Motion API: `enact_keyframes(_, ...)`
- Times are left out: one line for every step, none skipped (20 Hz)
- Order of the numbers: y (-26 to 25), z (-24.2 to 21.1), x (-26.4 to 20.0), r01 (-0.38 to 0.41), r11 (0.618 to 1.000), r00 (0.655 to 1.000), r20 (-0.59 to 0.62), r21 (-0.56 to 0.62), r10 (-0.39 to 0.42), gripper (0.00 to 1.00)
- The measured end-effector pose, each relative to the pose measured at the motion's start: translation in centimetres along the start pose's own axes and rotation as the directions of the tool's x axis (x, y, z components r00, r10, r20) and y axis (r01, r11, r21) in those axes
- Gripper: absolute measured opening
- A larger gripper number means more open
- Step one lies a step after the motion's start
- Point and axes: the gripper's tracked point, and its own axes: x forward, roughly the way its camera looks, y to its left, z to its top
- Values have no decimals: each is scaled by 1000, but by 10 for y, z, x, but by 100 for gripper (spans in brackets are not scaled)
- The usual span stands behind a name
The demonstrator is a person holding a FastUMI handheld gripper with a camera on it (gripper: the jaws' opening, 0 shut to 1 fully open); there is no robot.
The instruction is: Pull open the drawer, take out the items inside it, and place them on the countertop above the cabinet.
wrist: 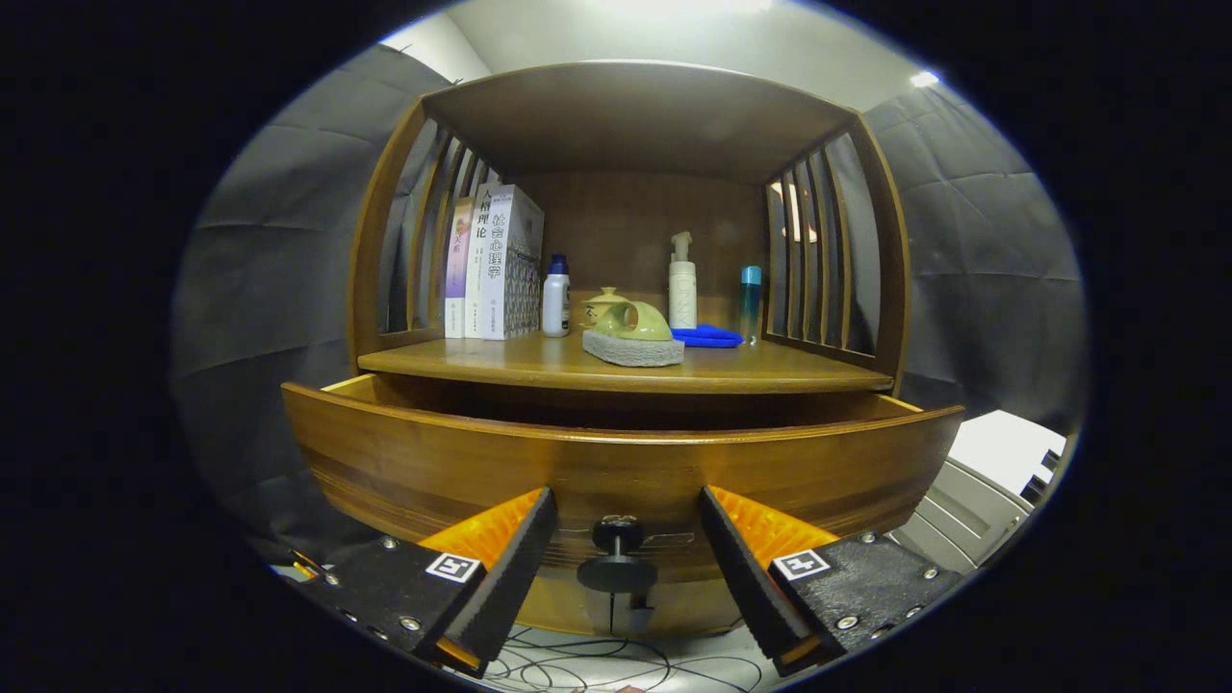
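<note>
Drawer [616, 462] of the wooden cabinet is standing pulled out toward the tongs [628, 549], its curved front glowing a warm, glossy brown with darker grain bands running across it. A small dark knob [617, 553] is sticking out from the middle of that front, sitting in the gap between the two fingers [505, 568] without either one touching it. The tongs are spread wide, gripping nothing. What is lying inside the drawer is hidden behind its front.

Just above the drawer, the desk [789, 373] top of the cabinet is carrying a row of things under a slatted wooden hutch [635, 115]. A green brush with a grey scouring base [633, 337] is sitting at the front middle, with a small yellow-green lidded pot [604, 306] just behind it. Several upright books [491, 265] are leaning at the far left, a white bottle with a blue cap [555, 298] beside them. A white pump bottle [681, 284], a blue cloth [707, 336] and a slim teal bottle [750, 300] are standing to the right. Loose cables [597, 664] are trailing on the floor below.
</note>
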Motion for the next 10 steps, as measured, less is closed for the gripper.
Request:
enact_keyframes(0, 0, 7, 0, 1000, 1000, 1, 0, 0, 95)
enact_keyframes(0, 1, 15, -1, 1000, 1000, 3, 2, 1, 95)
enact_keyframes(0, 2, 22, 0, 1000, 1000, 6, 3, 0, 95)
enact_keyframes(0, 2, 31, 0, 1000, 1000, 6, 2, 0, 95)
enact_keyframes(1, 3, 39, -1, 1000, 1000, 8, 2, 1, 95)
enact_keyframes(1, 3, 46, 0, 1000, 1000, 7, 0, 0, 95)
enact_keyframes(1, 4, 54, 0, 1000, 1000, 8, -1, 0, 95)
enact_keyframes(0, 4, 60, -1, 1000, 1000, 9, 0, 1, 95)
enact_keyframes(1, 5, 65, 0, 1000, 1000, 12, 4, 0, 95)
enact_keyframes(0, 3, 68, 7, 1000, 1000, 16, 3, -7, 95)
